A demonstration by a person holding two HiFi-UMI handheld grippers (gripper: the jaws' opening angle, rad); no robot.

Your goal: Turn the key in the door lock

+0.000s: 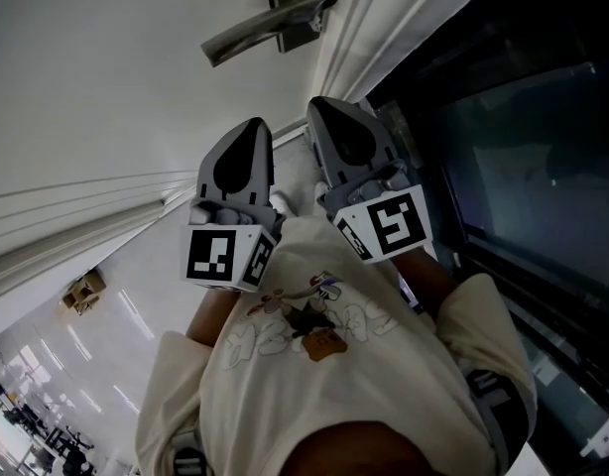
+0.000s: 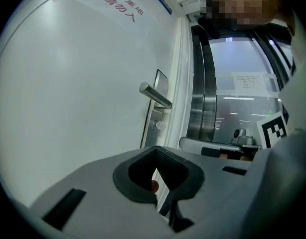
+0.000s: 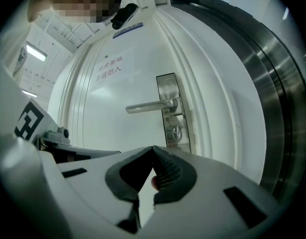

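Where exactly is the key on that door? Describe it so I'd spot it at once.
Find the white door, then the tall metal plate near its right edge. The key sits on that plate, just below the long handle: a small shiny knob, where the handle is a bar.

Setting: corridor of an office-type or institutional building. Evidence: white door (image 3: 108,98) with metal lever handle (image 3: 148,105) and printed red sign (image 3: 109,67); dark-framed glass partition (image 2: 242,108) carrying a paper notice (image 2: 247,82); glossy pale floor (image 1: 116,266) reflecting lights; ceiling strip lights (image 3: 36,51).
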